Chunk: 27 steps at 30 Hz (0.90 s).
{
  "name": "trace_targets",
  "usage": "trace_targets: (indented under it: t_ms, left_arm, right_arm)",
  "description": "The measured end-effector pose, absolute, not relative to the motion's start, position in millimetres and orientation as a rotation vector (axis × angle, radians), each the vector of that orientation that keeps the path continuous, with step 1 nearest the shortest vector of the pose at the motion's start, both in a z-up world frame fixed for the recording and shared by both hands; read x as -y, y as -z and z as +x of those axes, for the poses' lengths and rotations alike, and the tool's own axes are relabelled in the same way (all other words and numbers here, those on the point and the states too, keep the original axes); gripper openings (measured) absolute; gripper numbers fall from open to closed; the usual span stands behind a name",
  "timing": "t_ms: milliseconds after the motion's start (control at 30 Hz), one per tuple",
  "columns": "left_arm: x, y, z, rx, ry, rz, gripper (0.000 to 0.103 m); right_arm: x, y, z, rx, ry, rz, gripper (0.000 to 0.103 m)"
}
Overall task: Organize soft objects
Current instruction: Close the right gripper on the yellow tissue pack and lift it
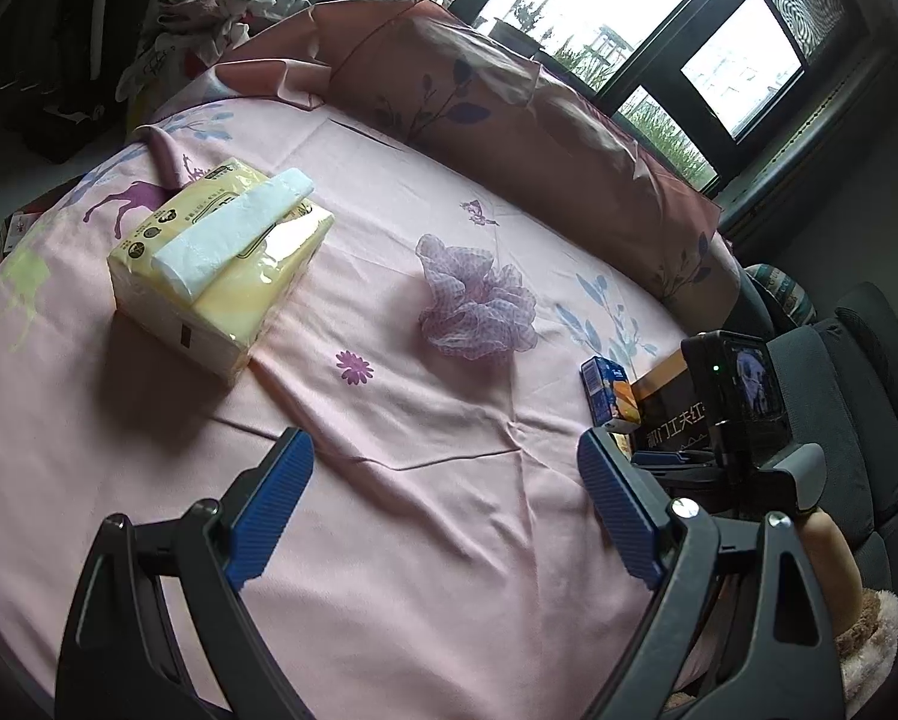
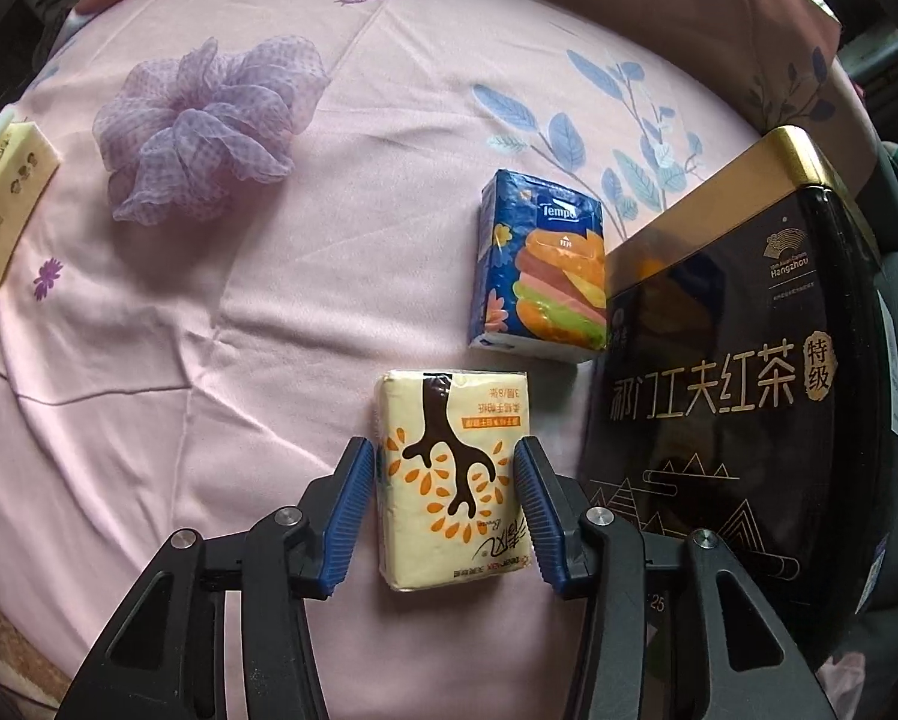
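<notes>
Straddling the cream tissue pack (image 2: 449, 480), the right gripper (image 2: 443, 510) stands parted, pads beside its long edges, apparently not pressing. Light, squashy and film-wrapped, it likely slips; pinch mid-length across the narrow width. Farther right lies the blue pack (image 2: 539, 267), near the tea tin (image 2: 743, 372). Left gripper (image 1: 443, 498) gapes wide over bare sheet (image 1: 389, 450).

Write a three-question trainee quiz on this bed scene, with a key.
1. True or false: the right tongs straddle the yellow tissue pack.
2. The purple mesh flower lies: A on the pink sheet, B on the black tea box, C on the blue tissue pack?
3. What is between the left tongs?

Key: 1 true; 2 A; 3 nothing, only bare sheet.
</notes>
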State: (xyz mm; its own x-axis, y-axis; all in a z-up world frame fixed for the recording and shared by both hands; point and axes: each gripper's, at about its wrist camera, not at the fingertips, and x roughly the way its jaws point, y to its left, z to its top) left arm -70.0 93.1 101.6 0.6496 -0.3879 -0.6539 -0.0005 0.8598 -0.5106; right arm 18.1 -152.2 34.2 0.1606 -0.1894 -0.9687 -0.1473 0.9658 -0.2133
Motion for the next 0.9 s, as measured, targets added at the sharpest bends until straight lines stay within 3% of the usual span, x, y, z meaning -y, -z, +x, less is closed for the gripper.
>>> trace_targets:
  t_ms: [333,633,767,900]
  left_arm:
    - [-84.0,-100.8,-69.7,-0.851,0.237,-0.472,0.089]
    - [-78.2,-102.5,-72.1,-0.836,0.231,-0.455,0.089]
    - [-76.7,-96.5,-70.6,-0.862,0.222,-0.456,0.089]
    - [-68.5,-90.0,-66.5,-0.891,0.236,-0.46,0.088]
  right_arm:
    - [127.2,-41.0,-3.3,-1.375,-0.116,-0.258,0.05]
    - [99.6,-55.5,-35.0,-1.32,-0.336,0.137,0.05]
    - [108.4,-57.4,-37.3,-1.232,-0.305,0.192,0.076]
    - [130.6,-61.4,-33.5,-1.197,-0.285,0.22,0.076]
